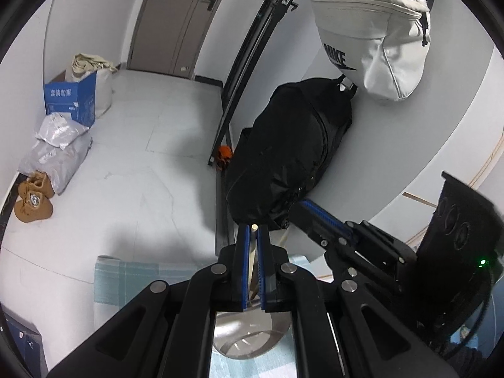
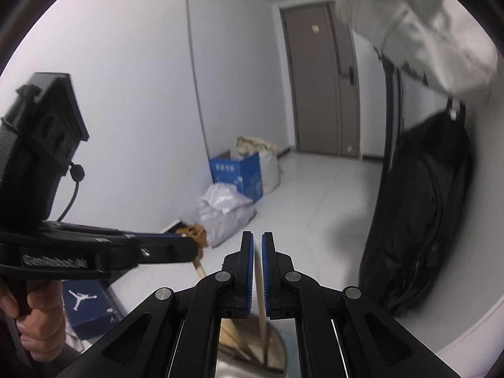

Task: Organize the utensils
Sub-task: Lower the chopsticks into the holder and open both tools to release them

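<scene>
Item: pale wooden chopstick (image 1: pixel 253 252), upright, clamped between the blue pads of the left gripper (image 1: pixel 253 236); its tip stands just above the pads, its lower end reaches down into the metal cup (image 1: pixel 252 337) below. Cup: shiny steel, standing on a light blue checked cloth (image 1: pixel 126 274) on the desk (image 1: pixel 63 302).

Second item: another pale wooden chopstick (image 2: pixel 260 283), upright, held between the nearly closed blue pads of the right gripper (image 2: pixel 257 245); its lower end goes into the same cup (image 2: pixel 252 359), where more wooden sticks (image 2: pixel 230 334) lean.

Grippers: both closed, each on a chopstick. In the right wrist view the left gripper (image 2: pixel 186 244) reaches in from the left, a hand (image 2: pixel 34 318) on its handle. In the left wrist view the right gripper (image 1: pixel 318 217) lies close beside on the right.

Surroundings: white tiled floor (image 1: pixel 151 145); black bag (image 1: pixel 293 151) against the wall; white Nike bag (image 1: pixel 371 37) hanging above it; blue carton (image 1: pixel 71 97); grey plastic parcels (image 1: pixel 56 148); brown shoes (image 1: pixel 33 195); grey door (image 2: pixel 318 78); blue Jordan shoebox (image 2: pixel 85 308).
</scene>
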The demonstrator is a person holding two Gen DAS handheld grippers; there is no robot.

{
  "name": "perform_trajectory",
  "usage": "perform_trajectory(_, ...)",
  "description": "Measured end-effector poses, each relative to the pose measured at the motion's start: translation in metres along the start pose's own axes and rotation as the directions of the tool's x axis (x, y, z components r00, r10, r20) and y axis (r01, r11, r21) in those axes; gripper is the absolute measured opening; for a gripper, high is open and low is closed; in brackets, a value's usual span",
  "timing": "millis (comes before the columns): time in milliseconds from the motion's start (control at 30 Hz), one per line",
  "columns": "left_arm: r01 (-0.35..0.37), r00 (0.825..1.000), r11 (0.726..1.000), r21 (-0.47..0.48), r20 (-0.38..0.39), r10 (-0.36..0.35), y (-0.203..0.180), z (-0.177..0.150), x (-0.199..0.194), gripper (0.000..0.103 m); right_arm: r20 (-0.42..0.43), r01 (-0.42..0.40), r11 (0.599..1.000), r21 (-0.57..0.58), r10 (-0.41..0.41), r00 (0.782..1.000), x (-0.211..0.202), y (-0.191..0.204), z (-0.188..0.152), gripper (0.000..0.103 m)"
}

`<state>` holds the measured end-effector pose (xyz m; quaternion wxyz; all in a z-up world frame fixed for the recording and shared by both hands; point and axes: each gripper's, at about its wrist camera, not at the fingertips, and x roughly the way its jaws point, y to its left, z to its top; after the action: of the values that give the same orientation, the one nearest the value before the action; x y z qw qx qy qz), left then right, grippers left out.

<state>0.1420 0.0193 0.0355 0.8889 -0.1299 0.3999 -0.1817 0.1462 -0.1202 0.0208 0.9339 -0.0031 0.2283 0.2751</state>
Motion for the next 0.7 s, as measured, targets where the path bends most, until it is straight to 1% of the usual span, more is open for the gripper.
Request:
perform_trajectory(133, -0.02, 1.0, 0.999, -0.026, -0.019, 0.02, 0.005, -0.001, -0.002, 0.002, -0.049, -0.027, 0.998, 0.049, 0.029, 0.998, 0.003, -0.004, -0.01, 0.007)
perform_trajectory(167, -0.036, 0.999, 0.999, -0.026, -0.011, 0.036, 0.005, -0.002, -0.004, 0.005, -0.056, -0.032, 0.998, 0.053, 0.035, 0.998, 0.003, -0.003, -0.013, 0.007)
perform_trajectory(200, -0.048, 0.999, 0.999, -0.024, -0.006, 0.048, 0.005, -0.003, -0.005, 0.016, -0.061, -0.031, 0.998, 0.054, 0.035, 0.998, 0.0, -0.002, -0.015, 0.007)
perform_trajectory(233, -0.059, 0.998, 0.998, -0.025, -0.001, 0.059, 0.005, -0.004, -0.008, 0.023, -0.065, -0.027, 0.998, 0.055, 0.03, 0.997, -0.002, -0.002, -0.017, 0.009)
perform_trajectory(267, -0.064, 0.998, 0.997, -0.036, 0.014, 0.065, 0.006, -0.005, -0.012, 0.036, -0.064, -0.024, 0.998, 0.062, 0.028, 0.998, -0.006, -0.002, -0.018, 0.01)
perform_trajectory(300, -0.06, 0.998, 0.997, -0.043, 0.027, 0.062, 0.007, -0.006, -0.016, 0.042, -0.06, -0.022, 0.997, 0.074, 0.027, 0.998, -0.009, -0.003, -0.019, 0.018)
perform_trajectory(333, -0.062, 0.997, 0.997, -0.046, 0.04, 0.063, 0.007, -0.007, -0.019, 0.042, -0.054, -0.02, 0.996, 0.087, 0.024, 0.998, -0.012, -0.005, -0.019, 0.028)
perform_trajectory(400, -0.095, 0.994, 0.995, -0.043, 0.052, 0.097, 0.004, -0.009, -0.026, 0.042, -0.038, -0.014, 0.995, 0.104, 0.018, 0.999, -0.022, -0.006, -0.02, 0.034)
perform_trajectory(500, -0.105, 0.992, 0.994, -0.042, 0.061, 0.107, -0.002, -0.011, -0.033, 0.043, -0.025, -0.002, 0.994, 0.114, 0.005, 1.0, -0.035, -0.006, -0.019, 0.036)
perform_trajectory(533, -0.115, 0.991, 0.993, -0.039, 0.064, 0.117, -0.005, -0.011, -0.035, 0.043, -0.021, 0.001, 0.993, 0.12, 0.001, 1.0, -0.039, -0.006, -0.018, 0.04)
perform_trajectory(633, -0.126, 0.989, 0.992, -0.027, 0.08, 0.128, -0.011, -0.014, -0.044, 0.044, -0.003, 0.006, 0.992, 0.129, -0.005, 1.0, -0.055, -0.003, -0.02, 0.046)
perform_trajectory(700, -0.141, 0.985, 0.99, -0.017, 0.096, 0.142, -0.016, -0.017, -0.051, 0.054, 0.006, 0.011, 0.991, 0.13, -0.012, 1.0, -0.065, 0.0, -0.02, 0.049)
